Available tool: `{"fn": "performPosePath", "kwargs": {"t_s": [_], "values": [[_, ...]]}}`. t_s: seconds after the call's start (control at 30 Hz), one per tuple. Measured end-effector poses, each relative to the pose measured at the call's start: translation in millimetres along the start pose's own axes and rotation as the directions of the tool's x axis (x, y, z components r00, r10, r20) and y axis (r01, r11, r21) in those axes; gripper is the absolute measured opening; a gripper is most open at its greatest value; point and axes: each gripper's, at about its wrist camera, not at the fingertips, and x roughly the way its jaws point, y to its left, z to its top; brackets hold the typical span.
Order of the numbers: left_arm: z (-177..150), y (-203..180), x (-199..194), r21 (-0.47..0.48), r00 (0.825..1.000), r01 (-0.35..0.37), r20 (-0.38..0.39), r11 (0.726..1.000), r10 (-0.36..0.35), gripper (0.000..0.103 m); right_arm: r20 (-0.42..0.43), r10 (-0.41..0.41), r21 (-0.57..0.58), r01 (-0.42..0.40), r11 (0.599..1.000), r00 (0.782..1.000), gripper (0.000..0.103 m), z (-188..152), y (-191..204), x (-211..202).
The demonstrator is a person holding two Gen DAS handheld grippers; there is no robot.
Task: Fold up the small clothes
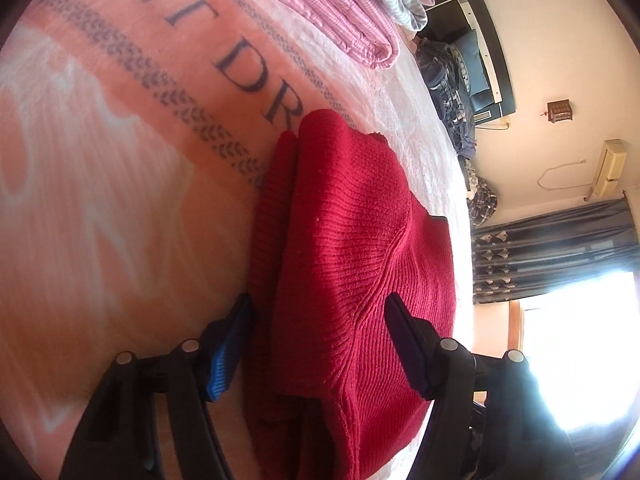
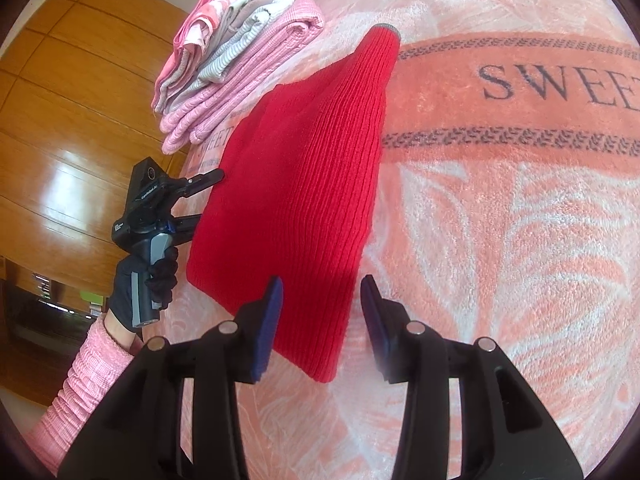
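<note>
A red ribbed knit garment (image 1: pixel 352 240) (image 2: pixel 296 184) lies folded on a salmon blanket (image 1: pixel 100 200) (image 2: pixel 500 220) printed with dark lettering. One sleeve with a grey cuff (image 2: pixel 386 28) sticks out at its far end. My left gripper (image 1: pixel 320 320) is open, its fingers standing either side of the garment's near edge. In the right wrist view that left gripper (image 2: pixel 208 198) sits at the garment's left side, held by a black-gloved hand (image 2: pixel 144 284). My right gripper (image 2: pixel 322 284) is open just above the garment's near corner, holding nothing.
A stack of folded pink, striped and grey clothes (image 2: pixel 224 72) (image 1: pixel 332 12) rests on the blanket beyond the garment. A wooden wardrobe (image 2: pixel 60 100) stands to the left. Dark clothes (image 1: pixel 452 80), a curtain (image 1: pixel 552 256) and a bright window lie past the bed's far edge.
</note>
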Motion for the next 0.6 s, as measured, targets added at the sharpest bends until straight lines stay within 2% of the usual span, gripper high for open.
{"fn": "performPosePath", "kwargs": {"t_s": [0.1, 0.17, 0.33, 0.4, 0.43, 0.47, 0.53, 0.6], "values": [[-1.8, -4.1, 11.7, 0.006, 0.997, 0.051, -0.052, 0.999, -0.051, 0.067, 0.012, 0.044, 0.028, -0.044, 0.999, 0.999, 0.052, 5.7, -5.9, 3.5], [-2.3, -8.8, 18.9, 0.043, 0.997, 0.032, -0.068, 0.999, -0.029, 0.067, 0.014, 0.063, 0.046, -0.064, 0.997, 0.998, 0.056, 11.3, -8.3, 8.9], [5.1, -12.2, 29.5, 0.01, 0.994, 0.085, -0.068, 0.996, -0.084, 0.068, -0.001, 0.089, 0.095, -0.088, 0.992, 0.996, 0.06, 24.4, -14.8, 27.6], [2.2, -19.5, 35.9, 0.037, 0.992, 0.1, -0.087, 0.994, -0.096, 0.068, -0.014, 0.115, 0.114, -0.113, 0.987, 0.993, 0.061, 28.7, -19.7, 38.2], [-0.4, -23.3, 39.2, 0.056, 0.991, 0.097, -0.095, 0.994, -0.092, 0.064, -0.017, 0.135, 0.132, -0.131, 0.983, 0.991, 0.061, 30.3, -23.1, 43.6], [-2.6, -25.7, 41.5, 0.072, 0.992, 0.087, -0.096, 0.994, -0.08, 0.061, -0.009, 0.154, 0.143, -0.151, 0.978, 0.988, 0.06, 30.9, -25.4, 46.8], [-5.6, -25.5, 43.2, 0.078, 0.994, 0.075, -0.089, 0.994, -0.068, 0.047, -0.005, 0.166, 0.146, -0.163, 0.976, 0.986, 0.052, 32.6, -24.7, 49.5], [-6.3, -19.7, 42.3, 0.048, 0.993, 0.09, -0.079, 0.995, -0.086, 0.038, -0.002, 0.175, 0.152, -0.173, 0.973, 0.985, 0.04, 32.3, -23.9, 48.4]]}}
